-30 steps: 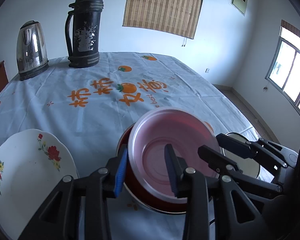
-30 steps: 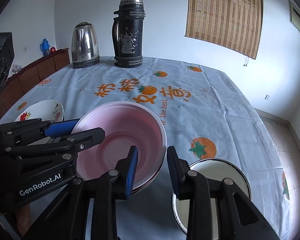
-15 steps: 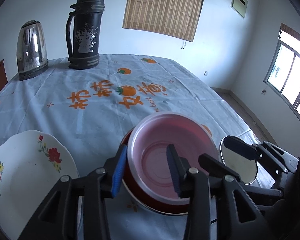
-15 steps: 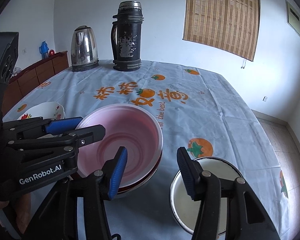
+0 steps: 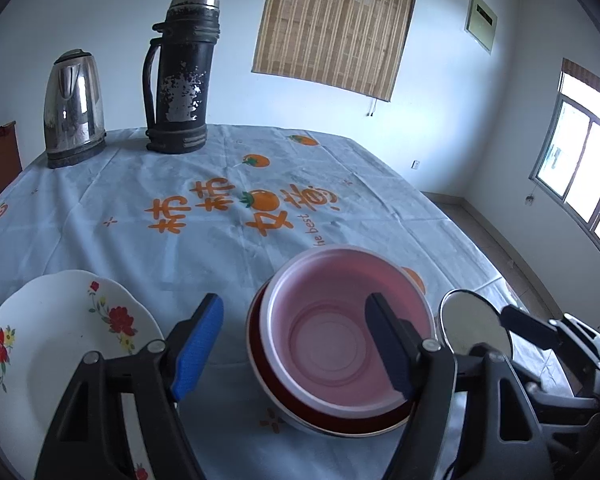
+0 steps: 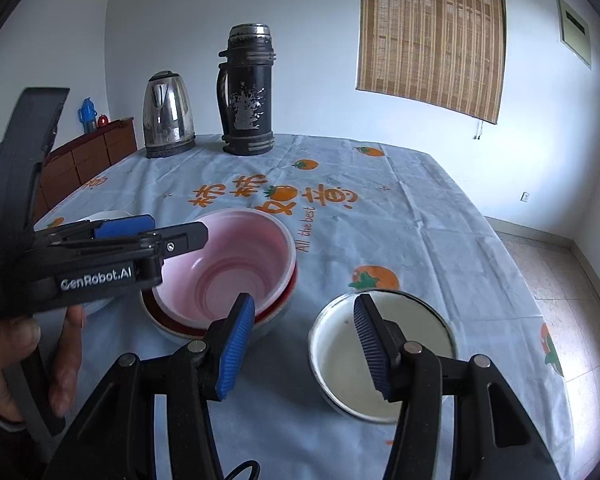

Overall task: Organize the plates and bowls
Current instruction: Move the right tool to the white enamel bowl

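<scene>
A pink bowl (image 5: 342, 316) sits nested in a red bowl (image 5: 260, 354) on the table, also in the right wrist view (image 6: 236, 264). My left gripper (image 5: 294, 344) is open and empty, raised just above and before the pink bowl. My right gripper (image 6: 304, 344) is open and empty, between the bowl stack and a white enamel bowl (image 6: 380, 344), which also shows in the left wrist view (image 5: 474, 328). A white flowered plate (image 5: 56, 344) lies at the left.
A steel kettle (image 5: 74, 108) and a tall black thermos (image 5: 182, 76) stand at the far side of the table. The tablecloth (image 5: 220, 208) has orange prints. A wooden cabinet (image 6: 88, 160) stands left; the table edge drops to the floor at right.
Both grippers have opened and let go of the pink bowl's rim. The bowl now rests in the red bowl. Both grippers have drawn back and up.
</scene>
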